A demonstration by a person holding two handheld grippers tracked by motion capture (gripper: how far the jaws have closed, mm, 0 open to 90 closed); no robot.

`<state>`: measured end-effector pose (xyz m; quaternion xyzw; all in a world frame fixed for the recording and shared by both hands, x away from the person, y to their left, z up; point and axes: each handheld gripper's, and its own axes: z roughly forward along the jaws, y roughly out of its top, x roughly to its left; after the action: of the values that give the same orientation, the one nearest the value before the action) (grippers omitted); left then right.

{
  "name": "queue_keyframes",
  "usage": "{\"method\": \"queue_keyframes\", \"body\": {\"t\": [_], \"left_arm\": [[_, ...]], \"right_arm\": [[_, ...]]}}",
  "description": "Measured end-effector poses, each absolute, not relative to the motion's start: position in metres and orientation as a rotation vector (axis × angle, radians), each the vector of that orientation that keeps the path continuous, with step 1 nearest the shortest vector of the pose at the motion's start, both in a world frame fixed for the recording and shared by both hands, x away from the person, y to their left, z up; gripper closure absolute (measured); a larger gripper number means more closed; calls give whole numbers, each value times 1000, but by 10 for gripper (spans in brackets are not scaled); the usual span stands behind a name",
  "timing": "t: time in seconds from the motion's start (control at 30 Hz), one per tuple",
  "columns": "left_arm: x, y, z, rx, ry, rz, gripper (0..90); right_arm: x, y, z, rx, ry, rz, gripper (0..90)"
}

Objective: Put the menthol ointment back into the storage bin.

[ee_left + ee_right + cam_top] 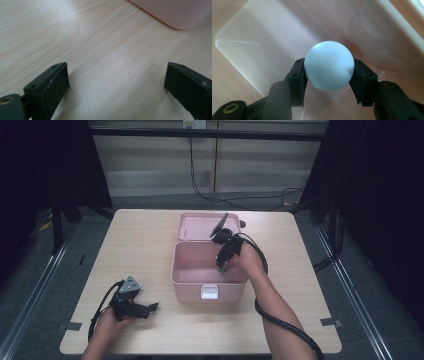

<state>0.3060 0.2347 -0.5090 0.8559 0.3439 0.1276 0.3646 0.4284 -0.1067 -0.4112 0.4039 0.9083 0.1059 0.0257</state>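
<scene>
A pink plastic box (182,276) stands open at the table's middle, its lid (197,226) folded back behind it. My right gripper (222,265) reaches down into the box's right side, shut on a pale blue ball (328,65) that sits squeezed between both pads above the box's pink floor (262,40). My left gripper (150,309) rests low on the wooden table at the front left, open, with bare wood between its fingers (50,87). A corner of the pink box (175,12) shows beyond them.
The light wooden table (145,240) has bare room left of the box and along its front edge. Cables (285,325) trail from both grippers. Dark curtains and metal rails flank the table; a black cable hangs down the back wall.
</scene>
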Motion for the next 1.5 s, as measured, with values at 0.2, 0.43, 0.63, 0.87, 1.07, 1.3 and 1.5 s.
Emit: {"method": "queue_keyframes", "body": {"t": [0.2, 0.43, 0.63, 0.87, 1.07, 1.3, 1.5], "left_arm": [[306, 235, -509, 2200, 885, 327, 54], [306, 235, -509, 2200, 885, 326, 54], [306, 235, -509, 2199, 886, 326, 54], [306, 235, -509, 2194, 886, 318, 54], [306, 235, -509, 2197, 884, 325, 54], [306, 235, -509, 2195, 885, 320, 54], [306, 235, -509, 2199, 885, 327, 54]], "right_arm": [[429, -107, -413, 1273, 2802, 328, 508], [429, -106, -414, 1265, 2803, 310, 508], [430, -103, -415, 1262, 2799, 282, 507], [432, -100, -416, 1279, 2801, 255, 507], [432, -99, -418, 1267, 2800, 234, 506], [432, -99, -419, 1239, 2800, 222, 503], [432, -97, -420, 1256, 2801, 193, 503]]}}
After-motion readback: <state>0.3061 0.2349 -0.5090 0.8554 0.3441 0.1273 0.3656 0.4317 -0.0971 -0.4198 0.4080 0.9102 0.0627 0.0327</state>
